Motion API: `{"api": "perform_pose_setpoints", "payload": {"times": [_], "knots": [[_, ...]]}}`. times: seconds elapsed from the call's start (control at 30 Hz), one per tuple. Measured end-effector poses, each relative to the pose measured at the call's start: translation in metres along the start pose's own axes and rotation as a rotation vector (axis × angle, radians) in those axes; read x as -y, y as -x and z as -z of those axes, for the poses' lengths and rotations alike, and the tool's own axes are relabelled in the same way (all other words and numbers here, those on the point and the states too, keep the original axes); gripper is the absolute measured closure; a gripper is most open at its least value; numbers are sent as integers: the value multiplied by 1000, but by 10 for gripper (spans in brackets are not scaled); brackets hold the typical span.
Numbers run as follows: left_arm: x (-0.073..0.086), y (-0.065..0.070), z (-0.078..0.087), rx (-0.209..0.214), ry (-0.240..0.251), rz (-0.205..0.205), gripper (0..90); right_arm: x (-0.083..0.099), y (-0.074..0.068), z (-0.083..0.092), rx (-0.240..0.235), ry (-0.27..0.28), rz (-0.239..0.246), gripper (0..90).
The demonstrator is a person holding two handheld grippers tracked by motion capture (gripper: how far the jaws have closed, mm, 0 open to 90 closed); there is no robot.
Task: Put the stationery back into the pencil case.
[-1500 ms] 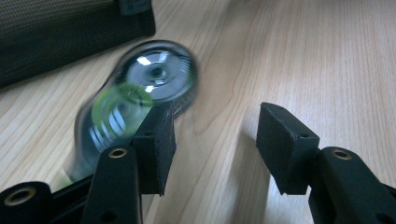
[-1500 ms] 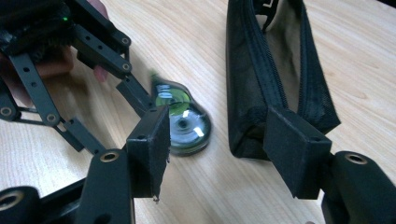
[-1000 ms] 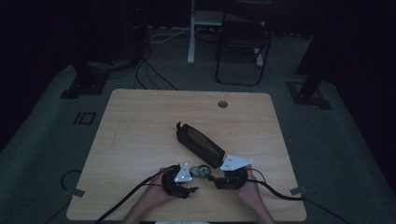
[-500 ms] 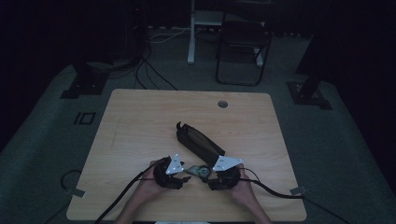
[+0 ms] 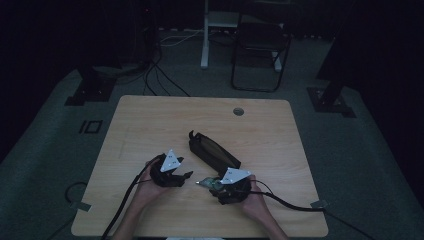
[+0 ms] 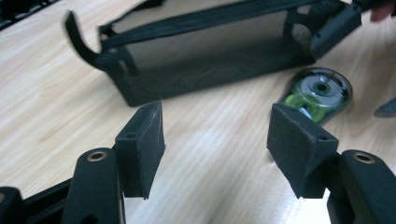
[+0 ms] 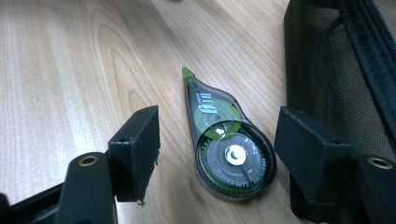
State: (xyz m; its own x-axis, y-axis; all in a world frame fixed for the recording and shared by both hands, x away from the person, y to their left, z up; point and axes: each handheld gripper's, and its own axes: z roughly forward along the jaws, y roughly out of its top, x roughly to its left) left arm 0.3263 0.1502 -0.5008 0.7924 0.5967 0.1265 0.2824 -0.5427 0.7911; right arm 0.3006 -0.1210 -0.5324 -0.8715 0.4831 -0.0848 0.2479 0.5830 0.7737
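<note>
A dim room: grey carpet [image 5: 360, 165] around the wooden tabletop [image 5: 150, 120], a black chair [image 5: 260, 55] behind it, cables [image 5: 160, 75] trailing.

On the desk [image 5: 150, 120] the mesh pouch [image 5: 212, 152] lies near the middle, running diagonally, and the correction tape roller [image 5: 210, 183] sits flat just before its near end. The left gripper [image 5: 186, 176] is to the roller's left, well apart, and the right gripper [image 5: 212, 184] is over it, jaws either side without touching.
</note>
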Motion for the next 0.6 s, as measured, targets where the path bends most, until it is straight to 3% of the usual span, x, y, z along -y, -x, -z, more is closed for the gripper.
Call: {"api": "perform_pose_setpoints", "payload": {"times": [0.6], "knots": [[6, -25, -4, -38, 9, 87, 344, 7, 2, -16, 28, -59, 14, 330]]}}
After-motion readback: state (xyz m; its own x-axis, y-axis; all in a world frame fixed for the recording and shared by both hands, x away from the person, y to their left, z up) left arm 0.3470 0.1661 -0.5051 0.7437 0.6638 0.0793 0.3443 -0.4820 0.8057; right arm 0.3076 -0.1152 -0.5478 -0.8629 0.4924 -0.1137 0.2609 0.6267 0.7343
